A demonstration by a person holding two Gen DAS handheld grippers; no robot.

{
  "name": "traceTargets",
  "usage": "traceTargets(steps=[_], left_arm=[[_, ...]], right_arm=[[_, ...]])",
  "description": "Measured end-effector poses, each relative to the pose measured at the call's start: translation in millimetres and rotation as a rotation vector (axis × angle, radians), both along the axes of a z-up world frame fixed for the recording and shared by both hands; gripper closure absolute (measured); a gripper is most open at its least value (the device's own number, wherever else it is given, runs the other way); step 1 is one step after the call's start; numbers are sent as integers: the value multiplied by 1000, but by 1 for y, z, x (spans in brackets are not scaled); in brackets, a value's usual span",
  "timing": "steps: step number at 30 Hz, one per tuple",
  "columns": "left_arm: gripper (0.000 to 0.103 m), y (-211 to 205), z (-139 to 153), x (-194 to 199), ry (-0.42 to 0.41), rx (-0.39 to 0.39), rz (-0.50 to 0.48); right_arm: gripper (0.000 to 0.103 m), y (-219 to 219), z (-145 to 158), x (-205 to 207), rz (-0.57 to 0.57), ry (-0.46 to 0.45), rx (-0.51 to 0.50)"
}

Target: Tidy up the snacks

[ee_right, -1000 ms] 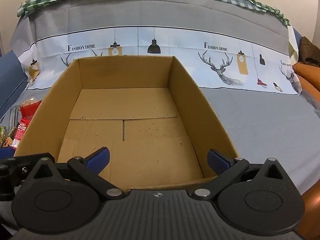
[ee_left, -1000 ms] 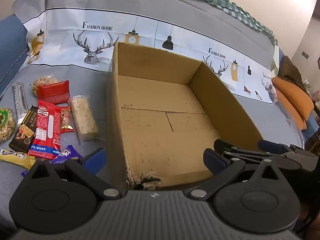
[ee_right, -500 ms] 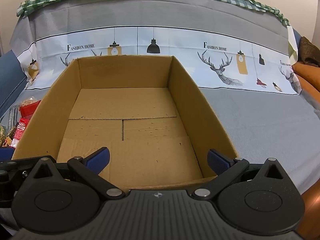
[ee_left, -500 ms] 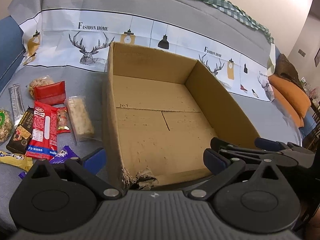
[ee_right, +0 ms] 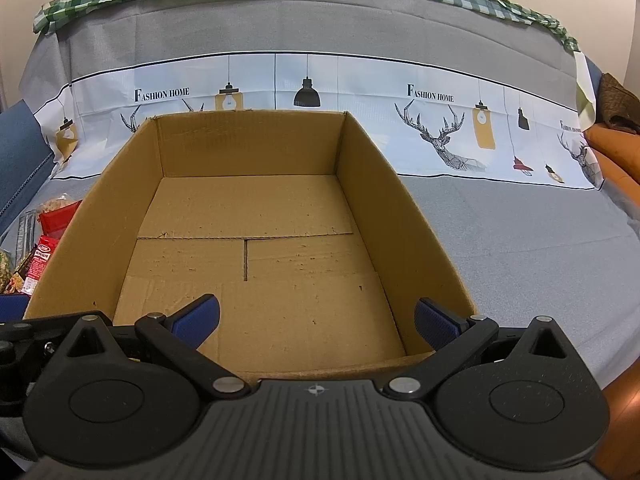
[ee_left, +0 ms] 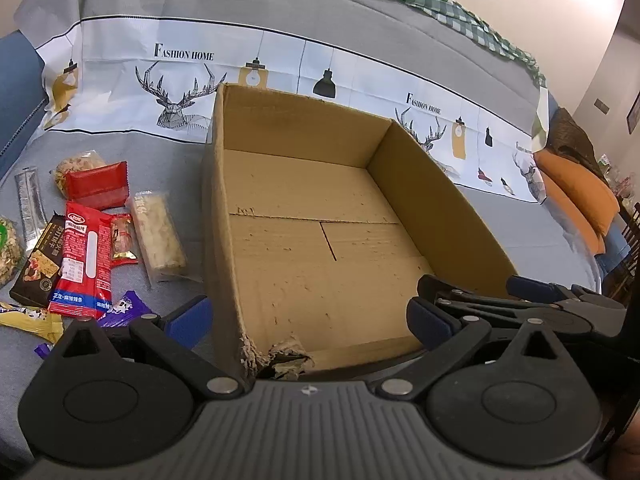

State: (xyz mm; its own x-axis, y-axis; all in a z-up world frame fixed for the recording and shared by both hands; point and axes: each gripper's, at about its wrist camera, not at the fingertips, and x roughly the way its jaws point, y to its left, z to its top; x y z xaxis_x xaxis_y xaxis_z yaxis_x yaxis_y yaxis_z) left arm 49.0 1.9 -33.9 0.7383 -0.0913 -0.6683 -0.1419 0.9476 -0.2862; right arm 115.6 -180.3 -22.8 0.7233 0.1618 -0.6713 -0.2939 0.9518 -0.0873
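Note:
An open cardboard box [ee_left: 432,208] stands empty on the grey cover, its near left corner torn. Left of it lie loose snacks: a red packet [ee_left: 96,190], a long red packet [ee_left: 84,260], a pale bar in clear wrap [ee_left: 158,236], a dark chocolate packet [ee_left: 38,268] and a purple wrapper [ee_left: 124,308]. My left gripper [ee_left: 308,320] is open, straddling the box's near left wall. My right gripper [ee_right: 316,320] is open above the box's [ee_right: 248,144] near edge, holding nothing. It also shows as the right gripper [ee_left: 476,286] in the left wrist view.
A silver stick pack [ee_left: 30,204], a puffed snack bag [ee_left: 76,162] and a yellow wrapper [ee_left: 24,318] lie further left. In the right wrist view the box wall hides most of the snacks [ee_right: 44,240]. Orange cushions [ee_left: 576,196] sit at far right; a printed cloth [ee_right: 440,120] rises behind.
The left wrist view has drifted slightly, so the box and snacks sit a little further left. The right gripper has barely moved. Both stay open and nothing has been picked up.

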Motion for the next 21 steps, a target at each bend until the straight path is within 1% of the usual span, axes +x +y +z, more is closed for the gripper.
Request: traceTargets(steps=[9,13,15,17,20,21], left_arm=[[0,-1,3,-1,-9,8,-11],[0,-2,6,-5,-42,26,-37],[0,-2,8,-8,-64,40,-50],[0,0,11,-11,-81,46,-63],[1,10,17,-15,-96,8,-96],[2,16,20,-16,-96,-13,-114]], right_arm=[[1,0,-1,-1,2,7,13],[2,-2,1,-2,-1,9,33],[9,-2,2,-2,-3,1,54],[13,-1,4,-3,-4,-5,80],[26,2,8,-6,-4,-42,133],[30,5,10,-8,4,-55,148]])
